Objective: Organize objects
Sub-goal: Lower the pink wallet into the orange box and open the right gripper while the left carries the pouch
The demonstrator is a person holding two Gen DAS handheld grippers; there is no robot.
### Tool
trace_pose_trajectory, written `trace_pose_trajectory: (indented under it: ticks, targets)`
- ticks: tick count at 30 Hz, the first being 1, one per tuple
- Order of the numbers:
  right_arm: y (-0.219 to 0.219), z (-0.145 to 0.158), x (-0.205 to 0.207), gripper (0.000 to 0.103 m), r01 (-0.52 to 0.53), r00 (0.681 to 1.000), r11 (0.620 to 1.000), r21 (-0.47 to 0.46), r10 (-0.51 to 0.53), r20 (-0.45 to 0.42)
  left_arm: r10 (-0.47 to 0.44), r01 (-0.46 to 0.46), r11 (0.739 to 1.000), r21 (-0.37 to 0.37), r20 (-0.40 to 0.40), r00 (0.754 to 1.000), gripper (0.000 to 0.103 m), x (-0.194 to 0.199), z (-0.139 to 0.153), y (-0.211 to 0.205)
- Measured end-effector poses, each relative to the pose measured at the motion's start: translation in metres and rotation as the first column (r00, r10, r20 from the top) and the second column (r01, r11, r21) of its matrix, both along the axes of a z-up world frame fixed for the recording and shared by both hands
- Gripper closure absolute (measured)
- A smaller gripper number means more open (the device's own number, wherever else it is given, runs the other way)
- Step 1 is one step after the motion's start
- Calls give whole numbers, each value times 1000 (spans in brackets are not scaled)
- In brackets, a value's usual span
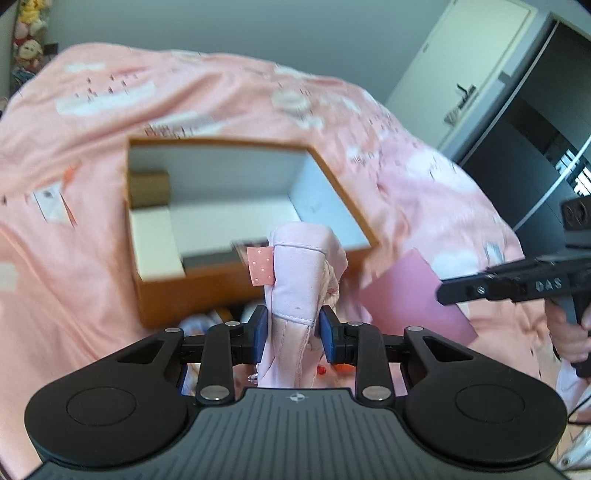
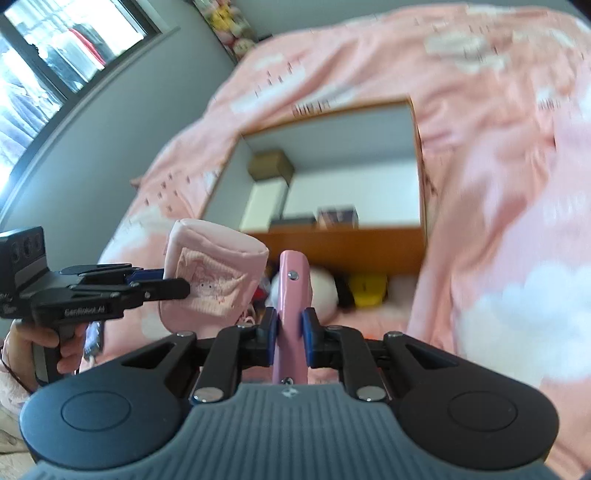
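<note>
In the left wrist view my left gripper is shut on a pale pink fabric pouch, held upright above the bed. Behind it an open orange box with a white inside rests on the pink bedspread. It holds a small brown box, a white box and dark items. My right gripper is shut on a thin pink case, seen edge-on, with metal rivets. From the left wrist view that pink case shows as a flat panel in the right gripper.
A white-and-black plush and a yellow toy lie on the bed in front of the orange box. A wardrobe stands to the right, a window to the left, and plush toys by the far wall.
</note>
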State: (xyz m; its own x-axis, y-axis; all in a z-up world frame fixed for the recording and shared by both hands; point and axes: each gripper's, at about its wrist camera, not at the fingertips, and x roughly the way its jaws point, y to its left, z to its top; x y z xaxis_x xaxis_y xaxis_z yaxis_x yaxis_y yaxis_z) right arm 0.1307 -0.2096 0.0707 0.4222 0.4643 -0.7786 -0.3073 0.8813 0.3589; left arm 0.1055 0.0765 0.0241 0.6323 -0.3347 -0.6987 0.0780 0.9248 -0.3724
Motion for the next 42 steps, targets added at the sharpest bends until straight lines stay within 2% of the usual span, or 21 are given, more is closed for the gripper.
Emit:
trace_pose_trajectory:
  ticks: [3, 8, 13, 16, 20, 27, 36, 40, 42]
  targets:
    - [2, 17, 9, 88, 2, 999, 1000, 12, -2, 52, 32, -33, 999, 9, 22, 999, 70, 16, 12, 11]
    - [6, 36, 37, 88, 17, 992, 999, 36, -22, 124, 89, -87, 996, -36, 47, 995, 71, 48, 21, 34]
    - [8, 35, 81, 88, 45, 989, 997, 67, -54, 137, 140, -137, 989, -46, 65, 988, 71, 80, 22, 51]
    - [13, 22, 115, 88, 72, 989, 995, 72, -80, 124, 166, -165, 986, -22, 57, 984, 71, 98, 15, 59]
    - [29, -10, 162, 88, 93, 992, 995, 47, -97, 86, 185, -186, 983, 13, 44, 982, 71, 117, 4, 67]
    - [65, -66, 225, 88, 76, 997, 995, 65, -76, -10, 194, -194, 981, 2, 10, 981, 71, 135, -12, 87]
    - [86, -118, 264, 88, 65, 989, 991, 118, -48, -139, 187, -187, 982, -22, 8, 982, 71, 147, -21, 97]
    - [79, -127, 266, 88, 70, 983, 993, 98, -52, -175, 180, -179, 983, -36, 4, 984, 71, 150, -24, 98]
    - [78, -127, 267, 88, 67, 984, 997, 43, -59, -168, 176, -176, 983, -49, 1, 984, 71, 152, -26, 98]
